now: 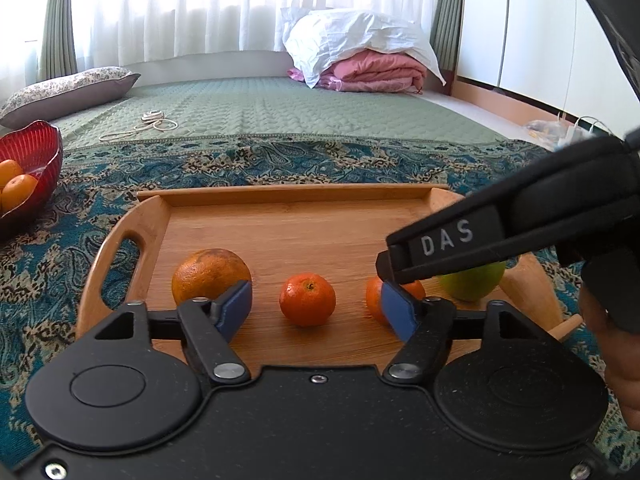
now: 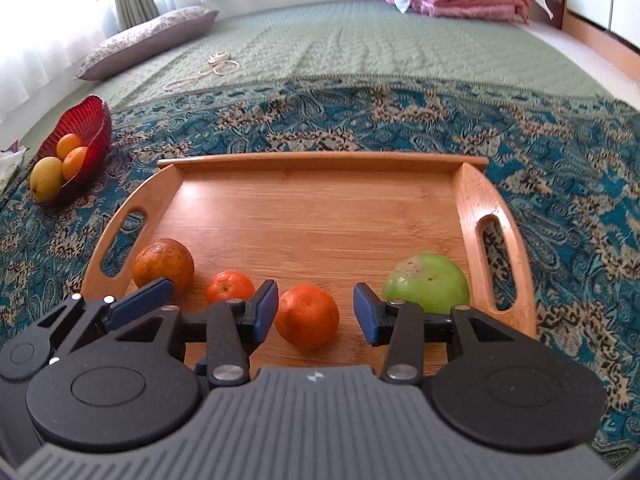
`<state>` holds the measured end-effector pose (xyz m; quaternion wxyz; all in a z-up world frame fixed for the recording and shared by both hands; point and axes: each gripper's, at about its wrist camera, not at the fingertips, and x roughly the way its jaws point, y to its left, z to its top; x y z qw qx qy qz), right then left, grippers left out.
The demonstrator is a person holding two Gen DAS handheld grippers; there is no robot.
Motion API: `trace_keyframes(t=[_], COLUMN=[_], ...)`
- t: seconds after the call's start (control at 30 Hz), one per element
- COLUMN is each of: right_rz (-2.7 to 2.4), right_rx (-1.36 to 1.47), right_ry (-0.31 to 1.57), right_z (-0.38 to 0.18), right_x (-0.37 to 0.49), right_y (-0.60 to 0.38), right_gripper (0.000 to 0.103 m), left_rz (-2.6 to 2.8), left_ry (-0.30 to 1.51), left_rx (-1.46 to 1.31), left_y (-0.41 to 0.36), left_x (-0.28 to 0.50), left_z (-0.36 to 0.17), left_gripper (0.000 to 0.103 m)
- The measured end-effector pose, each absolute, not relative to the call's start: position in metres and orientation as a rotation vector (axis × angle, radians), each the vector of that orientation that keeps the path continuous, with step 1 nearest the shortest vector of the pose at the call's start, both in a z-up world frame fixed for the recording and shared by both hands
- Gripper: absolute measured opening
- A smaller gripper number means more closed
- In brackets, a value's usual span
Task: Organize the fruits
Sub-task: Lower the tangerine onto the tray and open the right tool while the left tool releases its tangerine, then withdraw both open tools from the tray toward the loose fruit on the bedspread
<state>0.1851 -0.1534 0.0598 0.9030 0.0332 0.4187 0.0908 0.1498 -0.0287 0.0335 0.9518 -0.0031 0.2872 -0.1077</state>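
A wooden tray [image 1: 280, 216] [image 2: 320, 208] lies on the patterned cloth. Along its near edge sit a large orange [image 1: 210, 274] [image 2: 163, 266], a small mandarin [image 1: 307, 299] [image 2: 230, 286], a second mandarin [image 2: 307, 316] [image 1: 374, 300] and a green apple [image 2: 426, 282] [image 1: 474, 284]. My left gripper [image 1: 318, 310] is open, with the small mandarin between its blue pads, untouched. My right gripper [image 2: 316, 312] is open around the second mandarin, pads apart from it. In the left wrist view the right gripper's black body [image 1: 480, 240] hides part of that mandarin and the apple.
A red glass bowl [image 1: 34, 156] [image 2: 86, 128] stands at the far left with two oranges [image 2: 72, 154] and a yellow fruit [image 2: 46, 178]. A cord [image 1: 154, 122] lies on the green bed cover. A pillow [image 2: 148, 40] and folded bedding [image 1: 372, 68] lie behind.
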Motion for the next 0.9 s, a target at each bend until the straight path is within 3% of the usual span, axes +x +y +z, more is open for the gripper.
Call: trace_keyframes(t=[0.9], right_rz=[0.251], right_rx=[0.016], right_ry=[0.592], right_z=[0.059], right_x=[0.091], right_y=[-0.168], right_gripper=[0.087], left_rz=[-0.217], left_ry=[0.522], left_rx=[0.012], left_y=[-0.009], left_x=[0.063], left_z=[0.045], left_gripper=[0.084])
